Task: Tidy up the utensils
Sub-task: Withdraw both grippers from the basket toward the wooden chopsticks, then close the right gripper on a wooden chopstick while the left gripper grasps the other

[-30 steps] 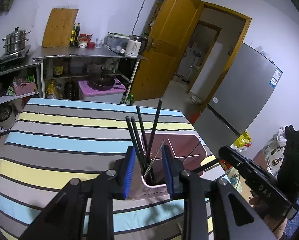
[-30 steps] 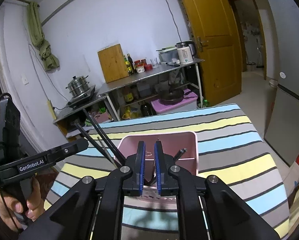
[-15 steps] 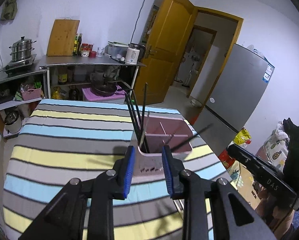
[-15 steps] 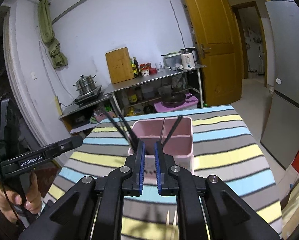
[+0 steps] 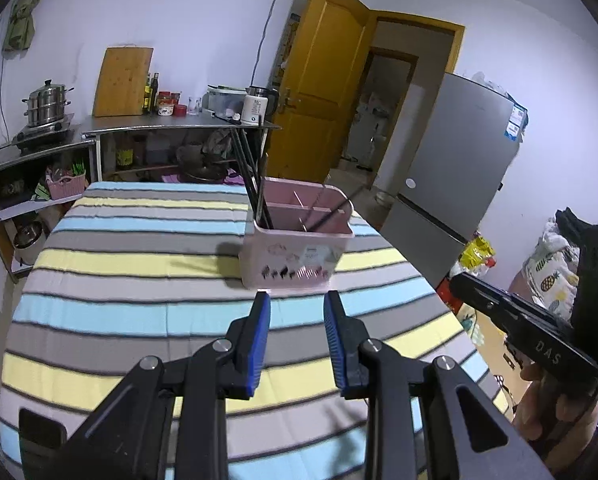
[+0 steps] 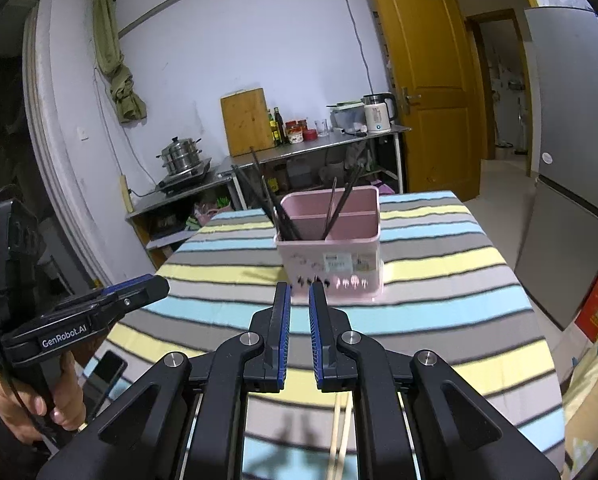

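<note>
Standing on striped surface (image 5: 139, 312): pink caddy (image 5: 297, 252)
Chopsticks (image 5: 251, 184): upright in caddy, leaning
Left hand-held gripper (image 5: 297, 338): apart, empty
Right hand-held gripper (image 6: 299, 336): nearly together, empty

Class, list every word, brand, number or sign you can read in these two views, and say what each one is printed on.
"GenRobot.AI" on the side of the left gripper.
"DAS" on the side of the right gripper.
Label on the front of the pink utensil box: too small to read.
Blue sticker on the fridge: too blurred to read.
Labels on the jars on the counter: unreadable.
</note>
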Action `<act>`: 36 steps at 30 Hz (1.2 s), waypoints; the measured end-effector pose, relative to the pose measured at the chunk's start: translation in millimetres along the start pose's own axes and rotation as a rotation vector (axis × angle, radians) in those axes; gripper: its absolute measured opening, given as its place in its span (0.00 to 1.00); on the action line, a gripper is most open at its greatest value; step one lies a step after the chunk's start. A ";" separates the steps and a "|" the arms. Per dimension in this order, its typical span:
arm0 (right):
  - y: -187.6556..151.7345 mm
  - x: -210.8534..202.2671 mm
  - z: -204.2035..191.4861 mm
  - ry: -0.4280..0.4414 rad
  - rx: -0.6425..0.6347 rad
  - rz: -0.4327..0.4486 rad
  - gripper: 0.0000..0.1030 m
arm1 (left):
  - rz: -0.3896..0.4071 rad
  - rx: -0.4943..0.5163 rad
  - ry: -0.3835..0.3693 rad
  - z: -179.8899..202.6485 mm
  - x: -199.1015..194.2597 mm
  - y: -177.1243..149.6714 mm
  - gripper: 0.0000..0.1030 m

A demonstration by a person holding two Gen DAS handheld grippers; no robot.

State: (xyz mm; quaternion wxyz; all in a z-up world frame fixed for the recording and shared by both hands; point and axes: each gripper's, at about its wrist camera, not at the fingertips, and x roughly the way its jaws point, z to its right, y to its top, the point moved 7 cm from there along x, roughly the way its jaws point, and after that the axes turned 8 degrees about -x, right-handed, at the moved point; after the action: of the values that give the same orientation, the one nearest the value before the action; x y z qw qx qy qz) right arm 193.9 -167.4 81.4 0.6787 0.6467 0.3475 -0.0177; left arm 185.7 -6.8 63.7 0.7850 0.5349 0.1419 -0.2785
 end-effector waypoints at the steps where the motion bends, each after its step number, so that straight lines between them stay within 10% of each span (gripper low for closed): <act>1: -3.1 -1.7 -0.2 0.000 0.001 -0.002 0.09 | -0.002 0.003 0.002 0.3 -1.0 -5.0 0.28; 36: -133.2 81.9 32.9 0.004 0.056 -0.332 0.09 | -0.205 -0.037 0.020 -12.7 60.3 -92.1 0.28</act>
State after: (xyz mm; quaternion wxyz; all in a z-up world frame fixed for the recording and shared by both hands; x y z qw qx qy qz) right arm 207.7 -183.6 -77.0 0.6475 0.5992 0.4501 -0.1379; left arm 180.9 -37.4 -42.7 0.7607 0.5056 0.2090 -0.3492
